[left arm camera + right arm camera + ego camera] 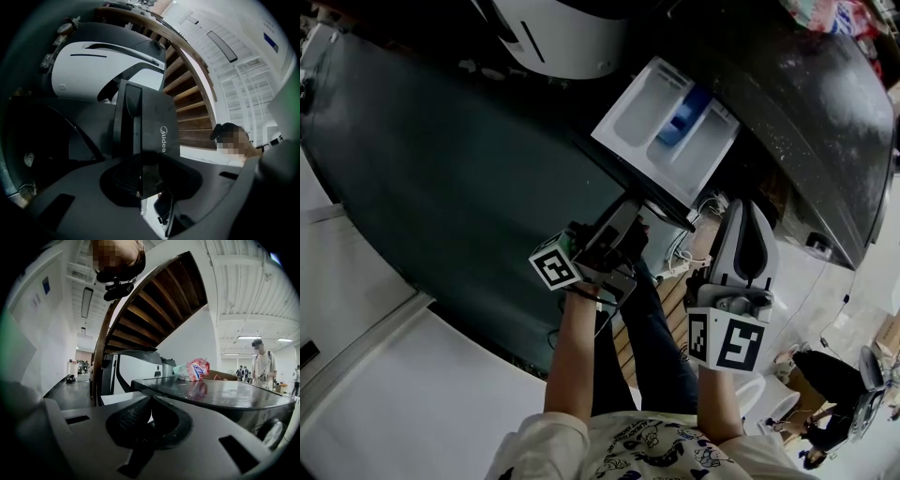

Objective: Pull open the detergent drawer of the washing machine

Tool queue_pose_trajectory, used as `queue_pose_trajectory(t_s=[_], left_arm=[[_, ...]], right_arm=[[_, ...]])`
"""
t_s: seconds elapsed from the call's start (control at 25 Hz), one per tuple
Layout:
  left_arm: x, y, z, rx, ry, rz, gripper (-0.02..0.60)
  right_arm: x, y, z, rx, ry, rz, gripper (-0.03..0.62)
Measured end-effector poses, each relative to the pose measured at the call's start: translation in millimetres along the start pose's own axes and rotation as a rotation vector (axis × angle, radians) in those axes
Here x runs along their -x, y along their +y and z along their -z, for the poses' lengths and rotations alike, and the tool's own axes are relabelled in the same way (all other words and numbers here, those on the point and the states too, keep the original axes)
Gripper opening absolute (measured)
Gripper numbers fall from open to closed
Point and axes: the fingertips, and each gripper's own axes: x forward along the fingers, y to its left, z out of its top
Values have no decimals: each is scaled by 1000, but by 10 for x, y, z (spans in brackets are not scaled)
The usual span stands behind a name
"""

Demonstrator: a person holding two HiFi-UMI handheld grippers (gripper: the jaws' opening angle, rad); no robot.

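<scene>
With the left hand-held gripper [630, 214] half-closed, grips the dark front panel [146, 122] of the drawer [667, 127] by its lower edge. At 3 o'clock, right hand-held gripper [748, 208] shut on nothing, farther from the panel. Drawer well out already, with the white tray's long axis running toward 1 o'clock into the washer [806, 103]. Probably needs only a short pull toward 7 o'clock.

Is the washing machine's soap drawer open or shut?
Open. The detergent drawer sticks out of the washing machine, its white inside showing, and the left tool grips its dark front.
</scene>
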Motion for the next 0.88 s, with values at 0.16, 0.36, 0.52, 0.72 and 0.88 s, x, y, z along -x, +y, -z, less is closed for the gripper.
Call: queue_pose_trajectory(t_s=[0.16, 0.36, 0.52, 0.72, 0.88], left_arm=[[-19, -28, -7, -3, 10, -15, 140], [-12, -52, 9, -44, 40, -49, 160], [52, -61, -107, -65, -7, -102, 197], [282, -94, -376, -101, -104, -205, 206], [446, -283, -421, -234, -77, -270, 195]], right_arm=[[34, 51, -31, 2, 0, -3, 14], [74, 94, -58, 2, 0, -3, 20], [110, 146, -110, -4, -3, -4, 29], [173, 277, -231, -1, -16, -21, 29], [250, 403, -315, 1, -27, -40, 29]])
